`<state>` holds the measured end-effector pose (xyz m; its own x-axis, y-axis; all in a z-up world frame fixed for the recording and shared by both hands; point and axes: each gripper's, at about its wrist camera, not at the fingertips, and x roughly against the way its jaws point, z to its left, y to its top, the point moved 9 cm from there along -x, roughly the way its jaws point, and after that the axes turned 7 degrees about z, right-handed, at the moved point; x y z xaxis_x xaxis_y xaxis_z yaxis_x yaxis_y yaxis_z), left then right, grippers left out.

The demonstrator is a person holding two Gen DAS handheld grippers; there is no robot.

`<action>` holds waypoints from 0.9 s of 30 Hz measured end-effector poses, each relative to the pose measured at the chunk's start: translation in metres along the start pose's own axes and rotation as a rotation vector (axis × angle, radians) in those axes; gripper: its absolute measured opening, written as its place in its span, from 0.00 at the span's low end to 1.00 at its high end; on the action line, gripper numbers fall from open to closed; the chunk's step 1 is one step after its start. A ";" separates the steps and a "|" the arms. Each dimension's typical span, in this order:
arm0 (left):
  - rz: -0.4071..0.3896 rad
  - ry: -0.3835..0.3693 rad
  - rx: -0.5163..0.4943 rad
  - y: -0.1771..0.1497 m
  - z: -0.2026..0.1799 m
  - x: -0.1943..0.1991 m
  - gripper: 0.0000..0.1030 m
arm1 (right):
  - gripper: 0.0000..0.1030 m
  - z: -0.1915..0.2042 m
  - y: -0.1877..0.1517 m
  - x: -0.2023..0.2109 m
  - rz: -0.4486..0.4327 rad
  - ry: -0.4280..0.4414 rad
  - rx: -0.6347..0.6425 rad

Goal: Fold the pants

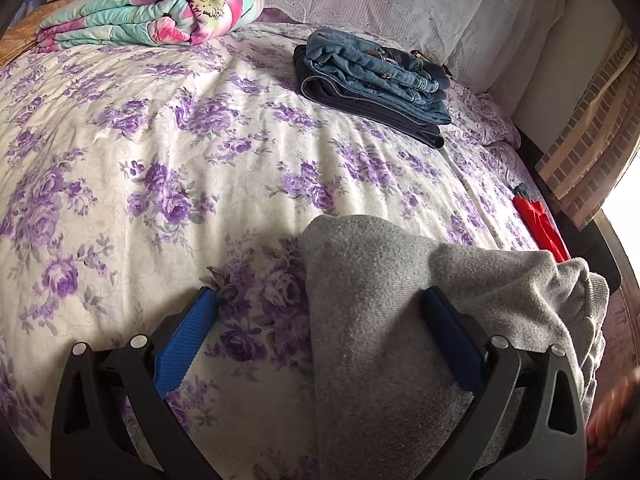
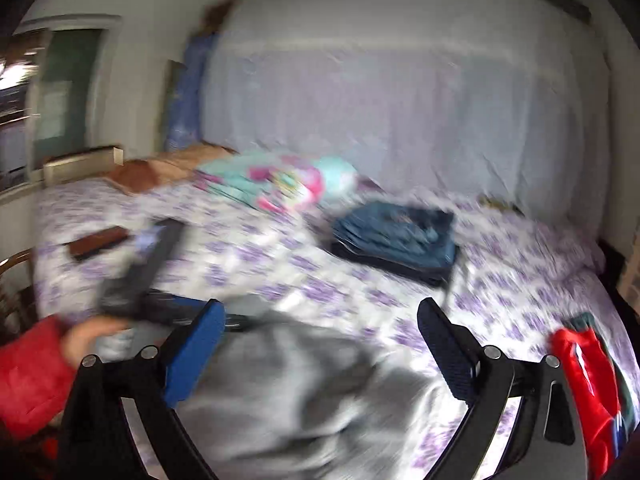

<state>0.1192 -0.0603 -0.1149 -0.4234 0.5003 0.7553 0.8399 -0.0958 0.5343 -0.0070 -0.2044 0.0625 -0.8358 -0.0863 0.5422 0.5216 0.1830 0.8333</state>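
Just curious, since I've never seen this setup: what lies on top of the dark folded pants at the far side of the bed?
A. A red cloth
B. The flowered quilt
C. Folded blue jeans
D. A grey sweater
C: the folded blue jeans rest on the dark folded pants, stacked on the flowered bedsheet.

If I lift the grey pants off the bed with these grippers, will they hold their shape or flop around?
The grey pants will likely flop: they already bunch and sag in soft folds near the bed's edge. The thick, fuzzy knit probably grips the fingers well, so slipping seems unlikely. Expect the free end to hang and swing.
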 end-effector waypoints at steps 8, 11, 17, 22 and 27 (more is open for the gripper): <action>-0.007 -0.019 0.012 0.000 0.001 0.001 0.96 | 0.97 -0.056 -0.079 -0.087 0.311 0.259 -0.367; -0.009 -0.021 0.012 0.001 0.000 0.001 0.96 | 0.97 -0.063 -0.080 -0.047 0.192 0.213 -0.385; -0.009 -0.023 0.017 0.000 0.001 0.002 0.96 | 0.97 -0.032 -0.094 0.026 0.071 0.131 -0.190; -0.011 -0.022 0.017 0.001 0.001 0.002 0.96 | 0.97 -0.036 -0.152 -0.014 0.242 0.286 -0.395; -0.011 -0.015 0.020 0.000 0.002 0.002 0.96 | 0.97 -0.051 -0.115 0.026 0.107 0.196 -0.340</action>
<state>0.1190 -0.0579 -0.1139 -0.4279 0.5144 0.7432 0.8418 -0.0725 0.5348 -0.0803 -0.2774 -0.0133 -0.7425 -0.2752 0.6108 0.6583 -0.1307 0.7413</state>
